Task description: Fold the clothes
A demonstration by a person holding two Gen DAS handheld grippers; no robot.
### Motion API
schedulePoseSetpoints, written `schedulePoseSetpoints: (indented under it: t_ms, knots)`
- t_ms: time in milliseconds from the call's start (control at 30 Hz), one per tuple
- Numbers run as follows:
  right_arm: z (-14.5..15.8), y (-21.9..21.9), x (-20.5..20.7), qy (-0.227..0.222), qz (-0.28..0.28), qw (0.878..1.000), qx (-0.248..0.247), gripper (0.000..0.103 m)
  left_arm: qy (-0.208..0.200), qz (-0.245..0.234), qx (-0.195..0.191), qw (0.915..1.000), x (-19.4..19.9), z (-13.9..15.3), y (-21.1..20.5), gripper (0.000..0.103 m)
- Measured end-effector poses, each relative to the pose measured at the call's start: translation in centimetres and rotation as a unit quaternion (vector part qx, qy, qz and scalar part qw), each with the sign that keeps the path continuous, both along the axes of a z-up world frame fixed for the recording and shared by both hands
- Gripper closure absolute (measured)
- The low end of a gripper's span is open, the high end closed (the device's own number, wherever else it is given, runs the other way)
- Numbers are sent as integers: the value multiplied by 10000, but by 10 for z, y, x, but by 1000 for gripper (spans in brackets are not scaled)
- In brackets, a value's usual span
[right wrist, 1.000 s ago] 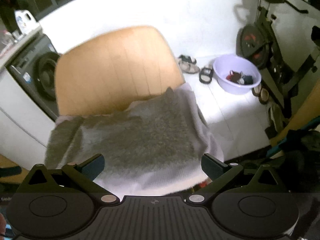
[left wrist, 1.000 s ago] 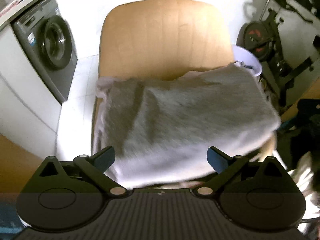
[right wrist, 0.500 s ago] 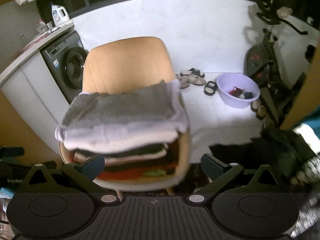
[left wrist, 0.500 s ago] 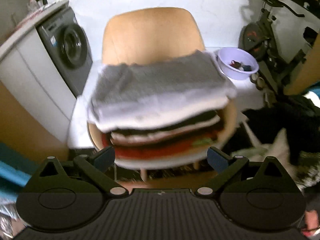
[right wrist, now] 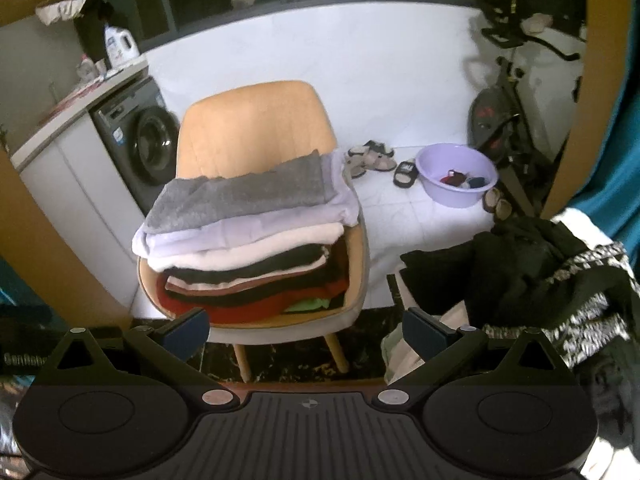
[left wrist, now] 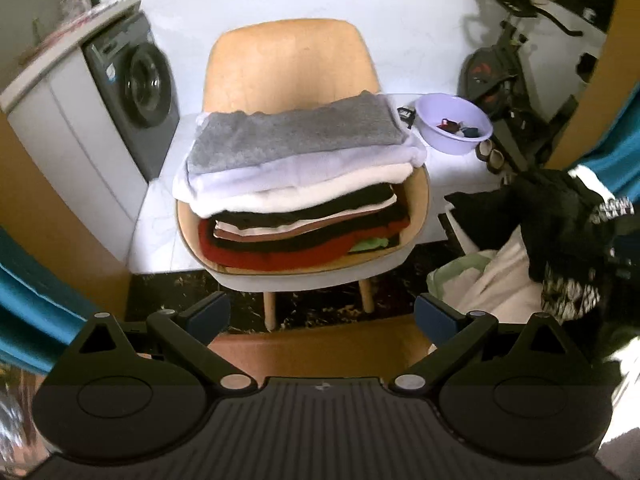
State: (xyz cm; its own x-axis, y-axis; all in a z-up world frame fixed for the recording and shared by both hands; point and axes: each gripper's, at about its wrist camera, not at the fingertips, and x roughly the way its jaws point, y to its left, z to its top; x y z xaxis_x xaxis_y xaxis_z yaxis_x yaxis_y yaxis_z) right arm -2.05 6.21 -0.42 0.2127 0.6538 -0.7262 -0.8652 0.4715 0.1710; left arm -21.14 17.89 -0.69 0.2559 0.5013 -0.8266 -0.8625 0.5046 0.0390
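Two grippers, both w/ jaws spread wide & empty: left gripper (left wrist: 322, 314) and right gripper (right wrist: 306, 330) hang in front of the chair (left wrist: 292, 60), clear of it, touching nothing. The stack of folded clothes (left wrist: 300, 196) fills the chair seat edge to edge, grey top piece (left wrist: 296, 136) lying flat over lilac, cream, black & red layers w/ a green bit at the front right corner; an unfolded dark pile (right wrist: 520, 272) sits off to the right on the floor side. Readable writing is scarce: partial white letters "GenRobo" (right wrist: 24, 359) at the left edge of the right wrist view; the detergent bottle (right wrist: 120, 46) label on top of the washer (right wrist: 140, 140) is too blurred to read.
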Motion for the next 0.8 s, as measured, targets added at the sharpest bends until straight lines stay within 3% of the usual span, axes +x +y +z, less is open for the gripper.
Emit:
schedulePoseSetpoints:
  t_ms: [200, 367, 500, 800]
  knots:
    - [7, -36, -58, -85, -434, 9990, -58, 1, -50, -227, 103, 9997, -48, 1, -31, 3]
    - [3, -65, -116, -160, -448, 9984, -300, 1, -78, -398, -40, 9992, -82, 1, -58, 3]
    - [6, -93, -157, -264, -508, 9981, -212, 1, -98, -627, 48, 9980, -102, 5, -81, 2]
    - [13, -135, -204, -259, -629, 9976, -134, 1, -127, -897, -44, 9959, -122, 11, -116, 2]
